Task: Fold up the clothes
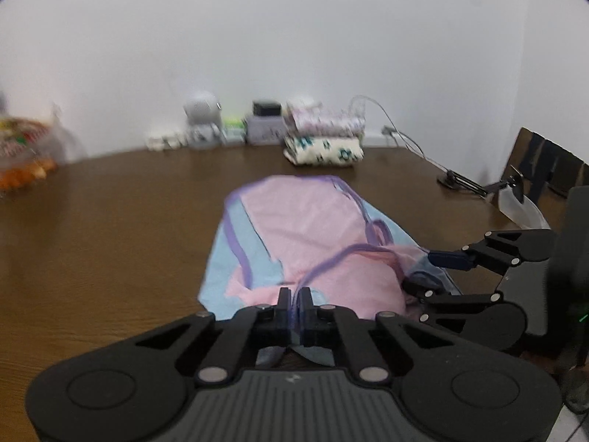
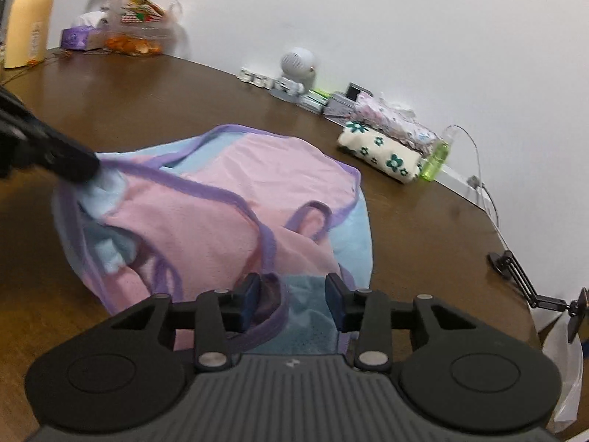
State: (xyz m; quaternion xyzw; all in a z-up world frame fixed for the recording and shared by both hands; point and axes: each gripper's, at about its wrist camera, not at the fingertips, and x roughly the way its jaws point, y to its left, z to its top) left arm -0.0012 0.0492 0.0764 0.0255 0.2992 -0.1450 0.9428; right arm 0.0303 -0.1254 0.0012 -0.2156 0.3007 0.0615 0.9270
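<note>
A pink and light-blue garment with purple trim (image 1: pixel 305 228) lies spread on the brown table (image 1: pixel 110 221), its near part bunched. My left gripper (image 1: pixel 293 300) is shut on the garment's near edge, with purple trim between its fingers. My right gripper (image 2: pixel 292 296) is open, with the garment's blue and purple edge (image 2: pixel 294 294) lying between its fingers. The right gripper also shows in the left wrist view (image 1: pixel 423 272) at the garment's right corner. The left gripper shows in the right wrist view (image 2: pixel 73 164), gripping the garment (image 2: pixel 239 184) at its left edge.
Folded clothes (image 1: pixel 324 140) are stacked at the table's far edge by the white wall, beside small boxes and a white round device (image 1: pixel 202 110). A bag of oranges (image 2: pixel 136 25) and a bottle (image 2: pixel 29 18) stand far left. A black stand (image 1: pixel 464 182) and chair (image 1: pixel 545 165) are at right.
</note>
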